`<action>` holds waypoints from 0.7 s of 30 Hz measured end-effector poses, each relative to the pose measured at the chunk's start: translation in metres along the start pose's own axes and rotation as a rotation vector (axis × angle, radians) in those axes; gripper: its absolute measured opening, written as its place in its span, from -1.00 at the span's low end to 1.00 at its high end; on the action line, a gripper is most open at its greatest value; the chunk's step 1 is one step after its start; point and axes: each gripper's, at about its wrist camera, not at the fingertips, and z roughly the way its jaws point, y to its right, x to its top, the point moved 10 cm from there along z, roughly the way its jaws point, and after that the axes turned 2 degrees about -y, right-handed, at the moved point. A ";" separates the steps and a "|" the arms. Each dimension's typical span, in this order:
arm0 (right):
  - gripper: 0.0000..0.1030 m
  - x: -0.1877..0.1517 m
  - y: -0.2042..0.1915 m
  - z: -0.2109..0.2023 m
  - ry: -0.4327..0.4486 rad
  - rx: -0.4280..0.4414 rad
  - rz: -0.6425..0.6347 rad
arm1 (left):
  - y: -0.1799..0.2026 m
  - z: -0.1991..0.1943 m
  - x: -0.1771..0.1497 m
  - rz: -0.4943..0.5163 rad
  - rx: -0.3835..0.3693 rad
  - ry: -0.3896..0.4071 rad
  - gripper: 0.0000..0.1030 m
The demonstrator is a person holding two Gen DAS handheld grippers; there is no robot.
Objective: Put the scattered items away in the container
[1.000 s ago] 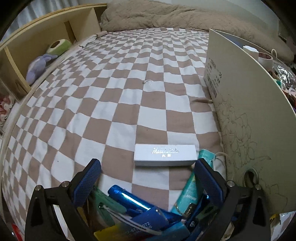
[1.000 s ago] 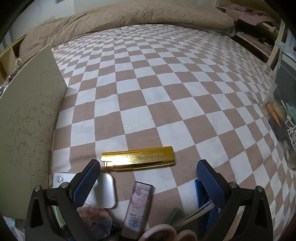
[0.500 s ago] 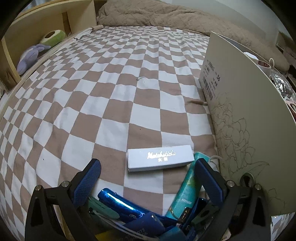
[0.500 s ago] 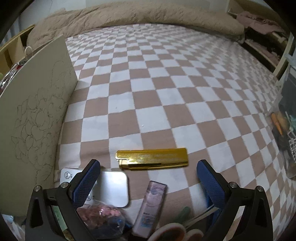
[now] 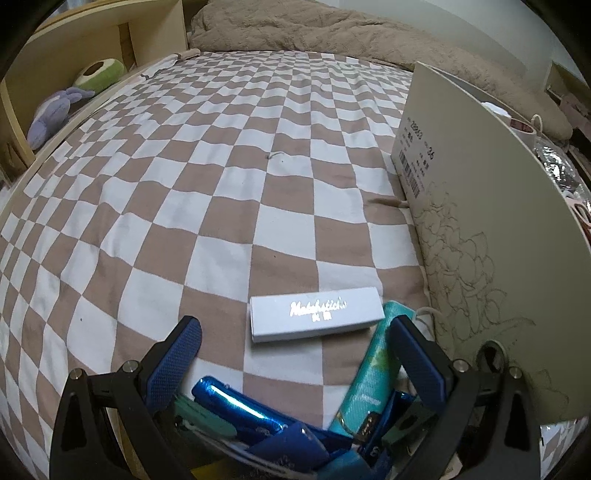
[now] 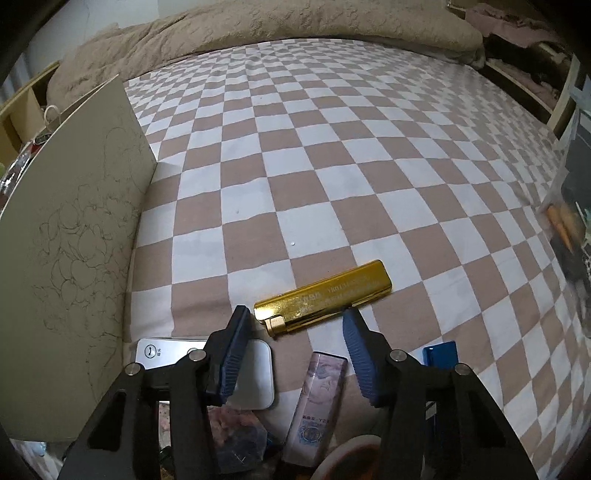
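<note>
In the left wrist view my left gripper (image 5: 295, 332) is open and empty above a pile of items: a white matchstick box (image 5: 316, 318), a teal packet (image 5: 373, 365) and a shiny blue tube (image 5: 236, 406). The cream container (image 5: 491, 236) with a flower drawing stands to the right. In the right wrist view my right gripper (image 6: 295, 321) is open, its jaws narrowed, just short of a gold lighter (image 6: 325, 295). A white tin (image 6: 255, 373), a patterned lighter (image 6: 317, 402) and a blue lighter (image 6: 439, 354) lie below. The container (image 6: 74, 236) stands at the left.
Everything lies on a brown and white checked bed cover (image 5: 221, 177). A beige duvet (image 6: 280, 26) is bunched at the far end. A wooden shelf with plush toys (image 5: 55, 110) runs along the left side. Clutter lies beyond the bed's right edge (image 6: 569, 221).
My right gripper's jaws have closed in from wide open and it has moved up to the gold lighter. My left gripper has shifted slightly; its jaws stay wide.
</note>
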 end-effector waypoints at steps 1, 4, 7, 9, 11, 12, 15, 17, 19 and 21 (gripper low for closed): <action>0.02 0.001 0.001 0.000 0.000 0.000 0.001 | 0.000 0.001 0.001 -0.002 0.005 0.001 0.99; -0.01 0.005 0.008 0.000 0.001 0.008 0.007 | -0.004 0.001 0.004 -0.027 0.009 0.004 0.99; -0.12 0.006 0.010 -0.001 0.005 0.009 0.011 | -0.007 0.001 0.004 -0.027 0.035 0.007 0.99; -0.14 0.006 0.012 -0.001 0.007 0.011 0.016 | -0.009 0.000 0.004 -0.035 0.036 0.007 0.97; -0.19 0.006 0.013 -0.002 0.009 0.011 0.019 | -0.012 -0.002 0.003 -0.046 0.037 0.005 0.86; -0.20 0.006 0.014 -0.002 0.011 0.011 0.021 | -0.013 -0.003 0.002 -0.050 0.040 0.006 0.75; -0.30 0.007 0.018 -0.004 0.017 0.017 0.035 | -0.014 -0.007 0.003 -0.061 0.040 0.015 0.44; -0.35 0.007 0.022 -0.005 0.022 0.024 0.048 | -0.014 -0.009 0.003 -0.065 0.040 0.022 0.30; -0.40 0.007 0.025 -0.005 0.026 0.024 0.055 | -0.014 -0.009 0.003 -0.069 0.039 0.024 0.30; -0.47 0.009 0.028 -0.006 0.032 0.023 0.063 | -0.015 -0.010 0.003 -0.069 0.042 0.027 0.30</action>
